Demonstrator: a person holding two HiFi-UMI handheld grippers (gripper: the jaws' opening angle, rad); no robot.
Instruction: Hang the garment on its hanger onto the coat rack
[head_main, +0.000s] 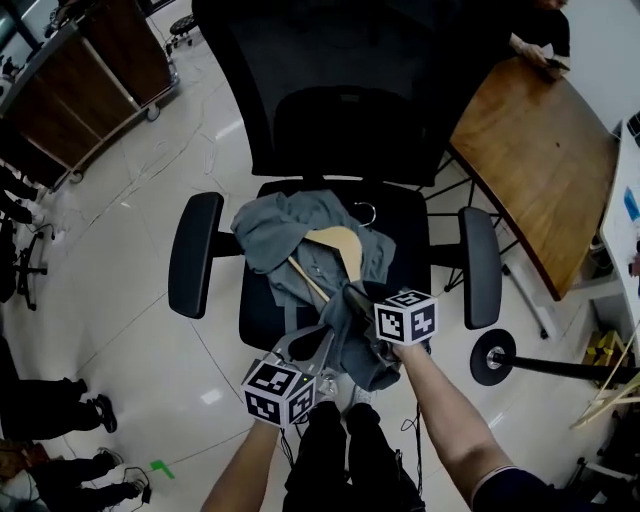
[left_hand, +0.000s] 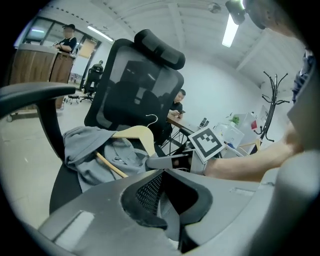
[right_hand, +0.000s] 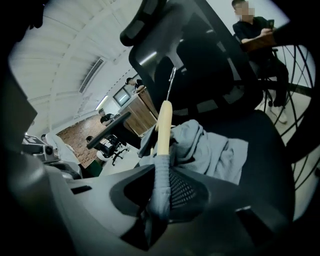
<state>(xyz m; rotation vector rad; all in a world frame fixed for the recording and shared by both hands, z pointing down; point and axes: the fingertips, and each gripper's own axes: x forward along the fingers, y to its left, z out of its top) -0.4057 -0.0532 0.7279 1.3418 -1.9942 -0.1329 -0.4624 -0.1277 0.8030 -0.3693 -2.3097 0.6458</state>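
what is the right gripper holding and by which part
The right gripper grips the wooden hanger by one arm's end, through the grey garment covering it.

Black office chair (head_main: 340, 130), curved wooden table (head_main: 540, 160), wheeled wooden cabinet (head_main: 90, 70)

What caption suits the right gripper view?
Right gripper clamps a wooden hanger wrapped in a grey garment, on a chair.

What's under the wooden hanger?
Crumpled grey garment on the black chair seat. One end of the pale wooden hanger is hidden by fabric in the right gripper.
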